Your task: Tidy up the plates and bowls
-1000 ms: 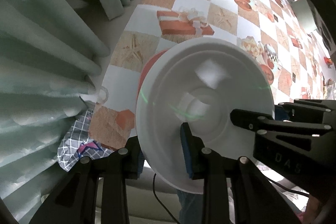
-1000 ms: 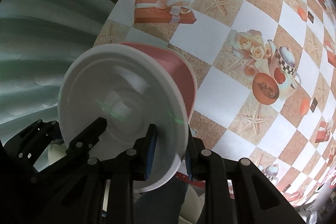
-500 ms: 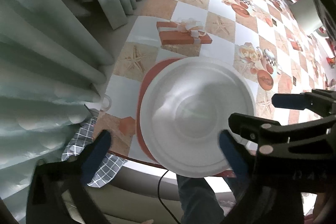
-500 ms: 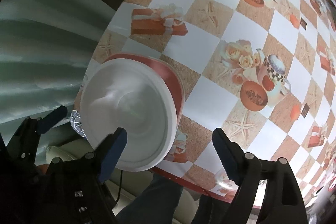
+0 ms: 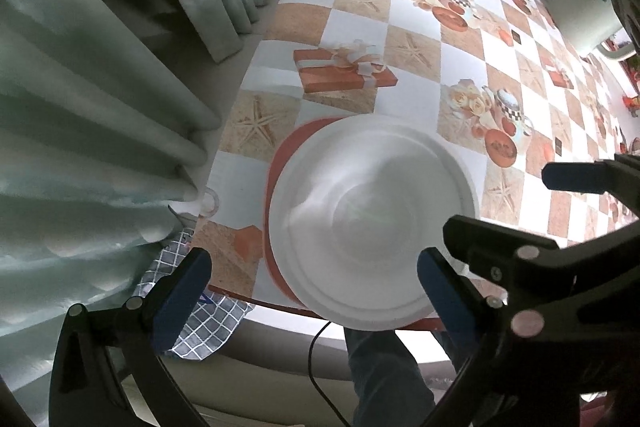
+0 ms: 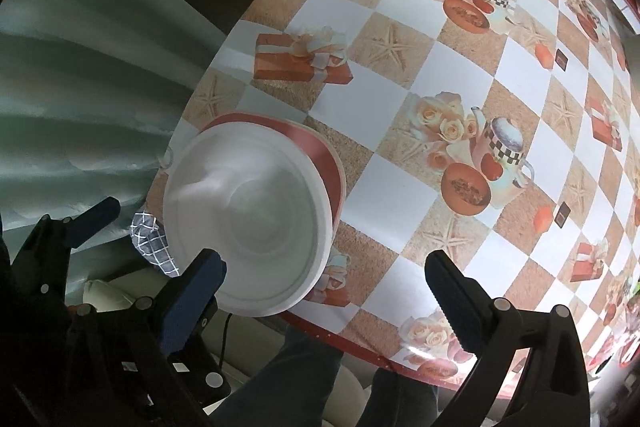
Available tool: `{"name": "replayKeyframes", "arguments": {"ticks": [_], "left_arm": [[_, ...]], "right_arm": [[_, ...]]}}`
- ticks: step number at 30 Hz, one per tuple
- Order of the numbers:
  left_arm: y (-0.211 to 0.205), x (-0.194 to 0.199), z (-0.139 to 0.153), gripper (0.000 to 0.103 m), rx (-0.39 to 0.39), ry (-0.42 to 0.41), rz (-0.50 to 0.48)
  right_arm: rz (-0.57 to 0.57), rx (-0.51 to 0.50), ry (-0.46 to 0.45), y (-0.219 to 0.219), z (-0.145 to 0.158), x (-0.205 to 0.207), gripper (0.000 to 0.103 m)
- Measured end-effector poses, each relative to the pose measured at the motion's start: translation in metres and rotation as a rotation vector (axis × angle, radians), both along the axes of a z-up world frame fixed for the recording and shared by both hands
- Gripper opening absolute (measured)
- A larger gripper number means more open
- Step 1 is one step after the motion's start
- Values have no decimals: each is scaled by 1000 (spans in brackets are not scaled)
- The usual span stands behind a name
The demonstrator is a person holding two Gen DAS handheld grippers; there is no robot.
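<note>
White plate sits on a red plate at the lower centre of the frame, near the tablecloth edge. Left gripper and right gripper have just spread wide, jaws apart, gripping nothing.

Black left gripper, blue-padded fingers, silver screws, black right gripper, blue jeans

Pale green curtains beside checkered tablecloth
</note>
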State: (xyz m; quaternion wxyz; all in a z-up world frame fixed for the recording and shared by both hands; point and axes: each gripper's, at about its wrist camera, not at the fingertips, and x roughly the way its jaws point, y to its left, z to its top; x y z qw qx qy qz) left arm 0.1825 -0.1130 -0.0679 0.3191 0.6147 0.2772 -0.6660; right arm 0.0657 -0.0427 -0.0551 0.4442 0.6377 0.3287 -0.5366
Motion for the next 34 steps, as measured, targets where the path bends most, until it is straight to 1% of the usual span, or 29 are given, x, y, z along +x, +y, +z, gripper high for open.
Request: {"name": "replayKeyframes", "arguments": {"ticks": [6,14,23,27,30,33,34], "left_arm": [[2,-1,4,103,7,3,-9],[8,-4,7,103,-3,-20,-46],[5,-9,15,103,-22,-30,-43],[5,-11,14,103,-26,-41,-41],[6,-13,16,103,-46,-49,-46],[7,-14,22,103,-93,-26,-56],[6,-13,23,103,-95,-23,-52]], "right_arm": [[-1,-5,-2,-1,2,1,102],[6,-8,15,0,8,2,102],[12,-24,15,-1,14,0,102],[24,-17,9,-1,13,0,102],[34,-18,2,0,13,0,102],[38,-24,-4,-1,14,-1,102],[37,-27,-12,-1,13,-3,102]]}}
